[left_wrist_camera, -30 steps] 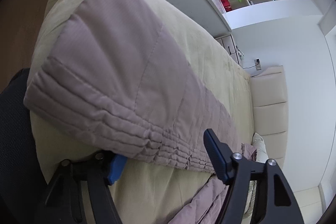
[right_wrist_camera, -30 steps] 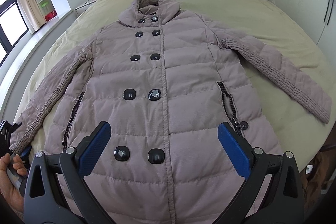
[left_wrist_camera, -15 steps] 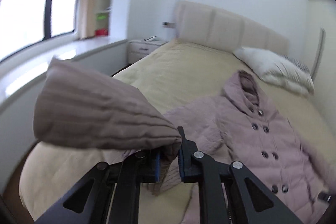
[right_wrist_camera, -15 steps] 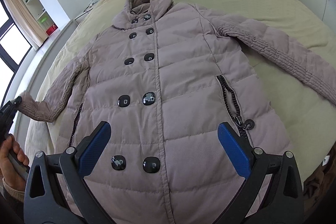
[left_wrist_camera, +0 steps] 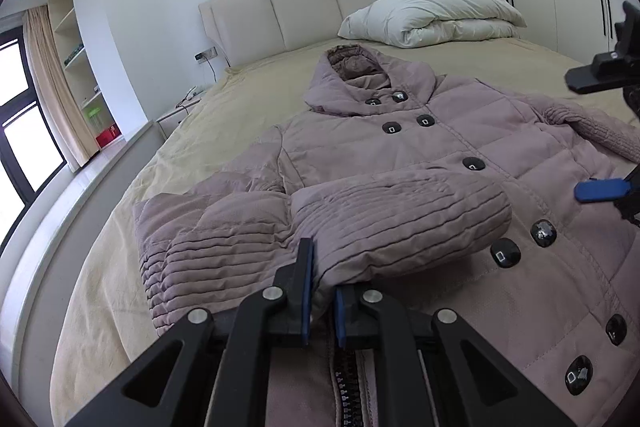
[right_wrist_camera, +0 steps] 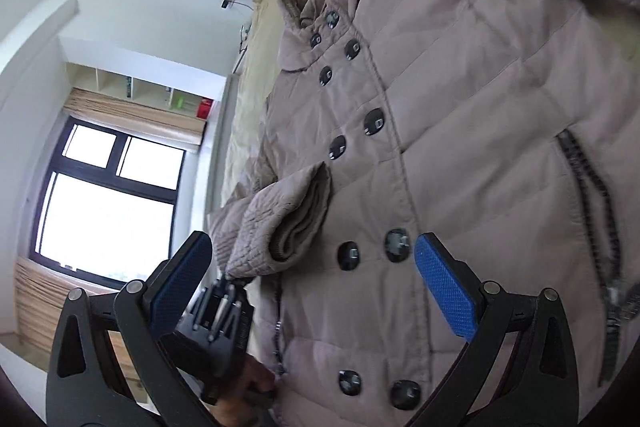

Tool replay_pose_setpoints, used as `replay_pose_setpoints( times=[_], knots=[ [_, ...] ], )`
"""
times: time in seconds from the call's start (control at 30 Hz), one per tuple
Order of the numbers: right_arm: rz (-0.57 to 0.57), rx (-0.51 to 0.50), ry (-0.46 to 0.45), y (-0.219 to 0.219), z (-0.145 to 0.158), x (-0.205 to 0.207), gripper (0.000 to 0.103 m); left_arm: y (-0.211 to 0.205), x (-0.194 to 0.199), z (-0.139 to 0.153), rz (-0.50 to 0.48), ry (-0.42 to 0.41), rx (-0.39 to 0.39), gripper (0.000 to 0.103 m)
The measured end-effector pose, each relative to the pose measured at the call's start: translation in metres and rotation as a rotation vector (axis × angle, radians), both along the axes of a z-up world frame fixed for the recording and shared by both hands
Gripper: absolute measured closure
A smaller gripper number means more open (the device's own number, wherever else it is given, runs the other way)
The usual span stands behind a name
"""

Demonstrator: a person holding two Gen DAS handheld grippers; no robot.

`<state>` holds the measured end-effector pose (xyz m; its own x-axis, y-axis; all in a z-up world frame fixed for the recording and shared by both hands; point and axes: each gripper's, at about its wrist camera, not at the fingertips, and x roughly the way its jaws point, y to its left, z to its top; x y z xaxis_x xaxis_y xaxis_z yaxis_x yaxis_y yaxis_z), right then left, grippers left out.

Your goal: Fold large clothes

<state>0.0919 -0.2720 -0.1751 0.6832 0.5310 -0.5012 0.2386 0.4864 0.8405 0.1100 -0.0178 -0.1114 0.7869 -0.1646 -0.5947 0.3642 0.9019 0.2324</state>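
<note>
A mauve quilted hooded coat (left_wrist_camera: 460, 147) with black buttons lies face up on the bed; it also shows in the right wrist view (right_wrist_camera: 460, 107). My left gripper (left_wrist_camera: 320, 301) is shut on the cuff of the coat's left sleeve (left_wrist_camera: 400, 219), which is folded across the coat's front over the buttons. The folded sleeve shows in the right wrist view (right_wrist_camera: 288, 219) too, with the left gripper (right_wrist_camera: 224, 291) holding it. My right gripper (right_wrist_camera: 312, 287) is open and empty, tilted, hovering above the coat's front. It shows at the right edge of the left wrist view (left_wrist_camera: 600, 135).
The bed (left_wrist_camera: 200, 155) has a beige sheet, a cream padded headboard (left_wrist_camera: 320, 11) and a folded white duvet (left_wrist_camera: 432, 19) at its head. A window (right_wrist_camera: 104, 195), shelves (left_wrist_camera: 76, 67) and a low ledge (left_wrist_camera: 60, 211) run along the left side.
My left gripper carried the sleeve cuff from beyond the bed's left side inward and laid the sleeve across the coat's front. My right gripper tilted and moved closer over the coat.
</note>
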Motion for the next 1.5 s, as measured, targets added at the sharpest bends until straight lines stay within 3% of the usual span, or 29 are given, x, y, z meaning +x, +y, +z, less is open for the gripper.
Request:
replay_pose_setpoints(
  times=[0.13,0.27,0.37,0.43,0.5,0.6,0.67,0.7,0.77,0.93,1.03,1.13,1.2,1.27,1.37,1.43,1.5],
  knots=[
    [0.102,0.190,0.019,0.027,-0.021,0.043,0.003,0.005,-0.002,0.005,0.004,-0.017,-0.057,0.093],
    [0.158,0.289,0.106,0.058,-0.049,0.078,0.008,0.012,-0.005,0.003,-0.003,-0.019,-0.095,0.093],
    [0.165,0.347,0.143,0.073,-0.065,0.100,0.019,0.015,-0.006,0.002,-0.006,-0.014,-0.105,0.093],
    [0.195,0.392,0.133,0.085,-0.073,0.114,0.030,0.018,-0.005,0.002,-0.002,-0.009,-0.115,0.093],
    [0.229,0.375,0.129,0.096,-0.073,0.128,0.064,0.021,-0.003,0.003,0.012,-0.012,-0.124,0.093],
    [0.270,0.310,0.114,0.110,-0.065,0.146,0.075,0.027,0.001,0.004,0.035,-0.001,-0.152,0.090],
    [0.287,0.245,0.080,0.116,-0.047,0.158,0.081,0.031,0.002,0.007,0.047,-0.007,-0.182,0.082],
    [0.294,0.218,0.056,0.119,-0.034,0.163,0.084,0.034,0.002,0.008,0.063,-0.007,-0.205,0.065],
    [0.301,0.166,-0.005,0.119,-0.001,0.172,0.086,0.043,0.006,0.012,0.114,-0.011,-0.269,0.044],
    [0.291,0.039,-0.196,0.101,0.105,0.192,0.086,0.055,0.039,0.010,0.183,0.072,-0.419,0.041],
    [0.267,-0.019,-0.312,0.082,0.172,0.194,0.087,0.051,0.065,0.008,0.231,0.098,-0.469,0.037],
    [0.240,-0.065,-0.419,0.051,0.234,0.175,0.087,0.036,0.092,0.005,0.260,0.130,-0.473,0.033],
    [0.222,-0.096,-0.476,0.033,0.262,0.169,0.087,0.018,0.105,0.004,0.246,0.115,-0.415,0.029],
    [0.192,-0.120,-0.515,0.011,0.282,0.161,0.087,0.009,0.124,-0.004,0.243,0.145,-0.388,0.031],
    [0.117,-0.133,-0.530,-0.048,0.296,0.124,0.087,0.020,0.155,-0.022,0.291,0.251,-0.424,0.055],
    [0.056,-0.110,-0.517,-0.082,0.286,0.115,0.087,0.026,0.166,-0.035,0.298,0.286,-0.411,0.061],
    [-0.008,-0.101,-0.478,-0.115,0.264,0.108,0.087,0.027,0.167,-0.037,0.282,0.270,-0.370,0.075]
  ],
)
